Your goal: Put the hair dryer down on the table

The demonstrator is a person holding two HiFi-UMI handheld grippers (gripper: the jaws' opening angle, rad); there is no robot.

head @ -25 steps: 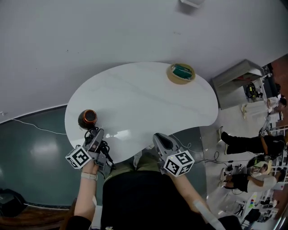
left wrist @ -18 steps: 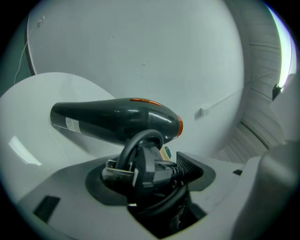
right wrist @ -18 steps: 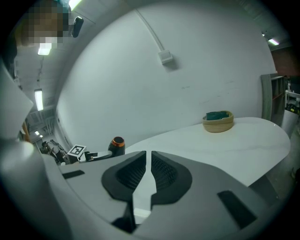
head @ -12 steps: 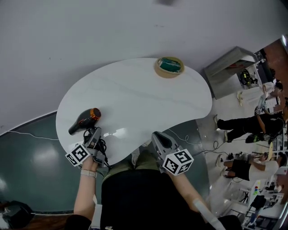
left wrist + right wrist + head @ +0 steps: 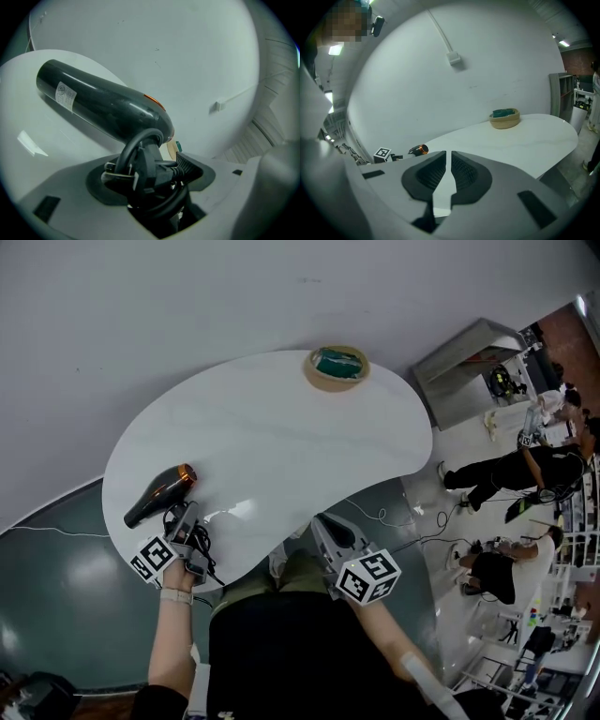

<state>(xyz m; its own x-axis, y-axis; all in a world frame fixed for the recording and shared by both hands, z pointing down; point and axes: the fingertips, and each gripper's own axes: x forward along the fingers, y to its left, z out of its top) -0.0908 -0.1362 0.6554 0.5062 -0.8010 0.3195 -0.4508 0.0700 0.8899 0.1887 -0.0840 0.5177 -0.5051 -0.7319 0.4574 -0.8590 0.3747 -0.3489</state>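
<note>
A black hair dryer (image 5: 157,494) with an orange ring lies level over the left end of the white table (image 5: 281,446), its barrel pointing left. My left gripper (image 5: 183,521) is shut on its handle, where the coiled cord and plug (image 5: 145,168) fill the jaws. Whether the barrel (image 5: 98,108) rests on the tabletop I cannot tell. My right gripper (image 5: 328,532) hangs at the table's near edge, shut, with only a thin slit between its jaws and nothing in it (image 5: 446,164). From there the hair dryer (image 5: 418,149) shows small at far left.
A woven basket (image 5: 337,367) with something green inside stands at the table's far edge, also seen as the basket (image 5: 505,117) in the right gripper view. A grey cabinet (image 5: 469,357), floor cables (image 5: 403,521) and several people are off to the right.
My left gripper has sunk and drifted left with the hair dryer. Its barrel has tipped from facing up at the camera to lying level, pointing left. The right gripper has barely shifted.
</note>
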